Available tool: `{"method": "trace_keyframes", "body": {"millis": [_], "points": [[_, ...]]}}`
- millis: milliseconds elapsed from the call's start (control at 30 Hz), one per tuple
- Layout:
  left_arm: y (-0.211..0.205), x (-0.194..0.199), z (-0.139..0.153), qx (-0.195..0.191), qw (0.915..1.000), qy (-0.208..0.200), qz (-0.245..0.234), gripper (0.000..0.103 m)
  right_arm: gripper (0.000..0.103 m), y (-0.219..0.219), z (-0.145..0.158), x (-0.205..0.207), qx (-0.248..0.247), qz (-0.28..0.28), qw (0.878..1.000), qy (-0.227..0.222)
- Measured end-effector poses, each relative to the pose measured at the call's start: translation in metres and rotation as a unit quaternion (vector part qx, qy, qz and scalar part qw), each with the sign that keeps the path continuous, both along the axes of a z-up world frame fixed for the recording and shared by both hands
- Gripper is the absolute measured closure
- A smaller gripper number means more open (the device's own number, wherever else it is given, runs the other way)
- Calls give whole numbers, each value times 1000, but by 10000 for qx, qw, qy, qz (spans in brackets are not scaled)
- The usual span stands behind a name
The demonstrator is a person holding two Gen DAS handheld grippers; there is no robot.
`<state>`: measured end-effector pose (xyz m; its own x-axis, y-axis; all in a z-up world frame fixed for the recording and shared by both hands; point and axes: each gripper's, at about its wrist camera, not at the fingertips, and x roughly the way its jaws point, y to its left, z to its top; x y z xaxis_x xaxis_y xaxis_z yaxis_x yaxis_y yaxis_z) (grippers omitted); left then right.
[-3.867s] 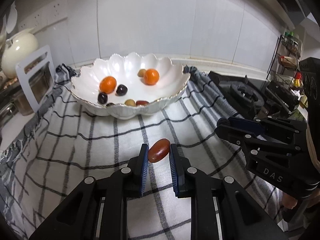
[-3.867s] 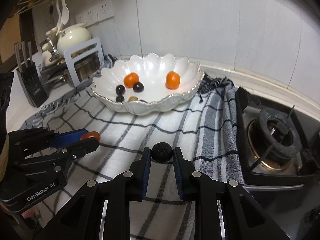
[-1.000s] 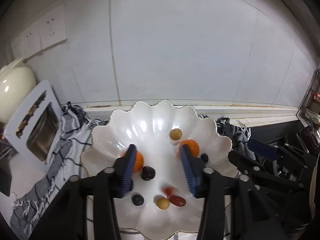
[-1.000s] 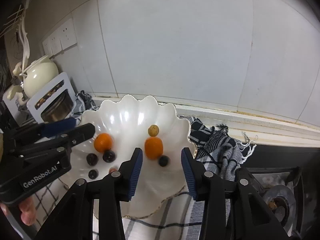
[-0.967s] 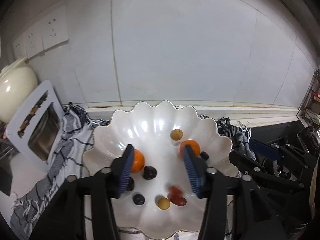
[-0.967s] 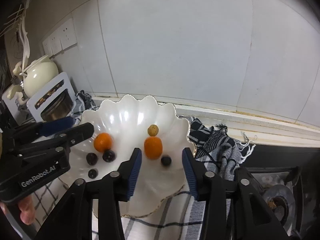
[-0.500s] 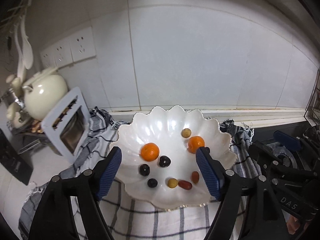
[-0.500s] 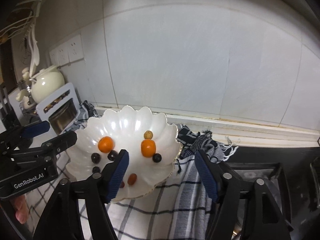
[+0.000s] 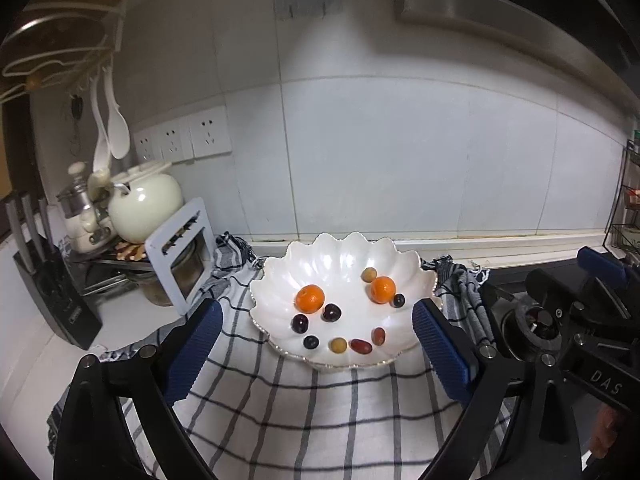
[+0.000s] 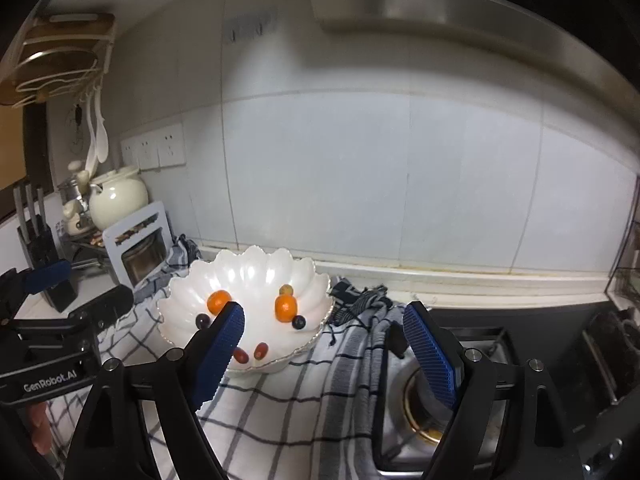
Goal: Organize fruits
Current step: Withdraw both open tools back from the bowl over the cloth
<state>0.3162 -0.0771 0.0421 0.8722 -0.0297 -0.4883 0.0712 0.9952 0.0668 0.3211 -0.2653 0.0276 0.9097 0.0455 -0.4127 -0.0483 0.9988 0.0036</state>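
Step in hand: both grippers stand back from the white scalloped bowl (image 9: 424, 280) with nothing in them; I judge a drop-off just finished.
Left gripper (image 9: 316, 344): blue pads wide apart, having just been opening; nothing lies between them but the bowl beyond.
Right gripper (image 10: 322, 342): pads likewise spread, just been opening, empty, set over the bowl's right rim and the stove edge.
Fruit: all that shows lies in the bowl, on the far part of the checked cloth (image 9: 320, 420). There are two oranges (image 9: 309, 298), several dark grapes (image 9: 332, 313), two yellow-green ones and two red oblong ones (image 9: 361, 346) near the front rim.
Cloth: its near part shows no loose fruit, though the gripper bodies hide some of it, so a stray piece may be missed.
Next move: probably a look for leftovers; if any, approach low with pads apart and close gently, since small round fruit rolls.
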Motion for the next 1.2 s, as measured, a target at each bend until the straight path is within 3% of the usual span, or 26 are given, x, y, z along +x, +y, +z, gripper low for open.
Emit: {"method": "trace_keyframes", "body": {"millis": [167,367,900,1200], "points": [[6,-34,5,-96,9998,-161,-34,0,18,-1,9,-37,-40,-130,9997,-186],[7,-79,9,127,9990,-378,-189,0,17,6,14,-83,-186,-326,9988,-306],[23,-177,20,157,9965,-520,-632,0,17,25,8,-201,34,-711,9972,-222],[27,-216,17,214,9951,-496,-827,0,17,27,9,-245,-23,-907,9955,-281]]}}
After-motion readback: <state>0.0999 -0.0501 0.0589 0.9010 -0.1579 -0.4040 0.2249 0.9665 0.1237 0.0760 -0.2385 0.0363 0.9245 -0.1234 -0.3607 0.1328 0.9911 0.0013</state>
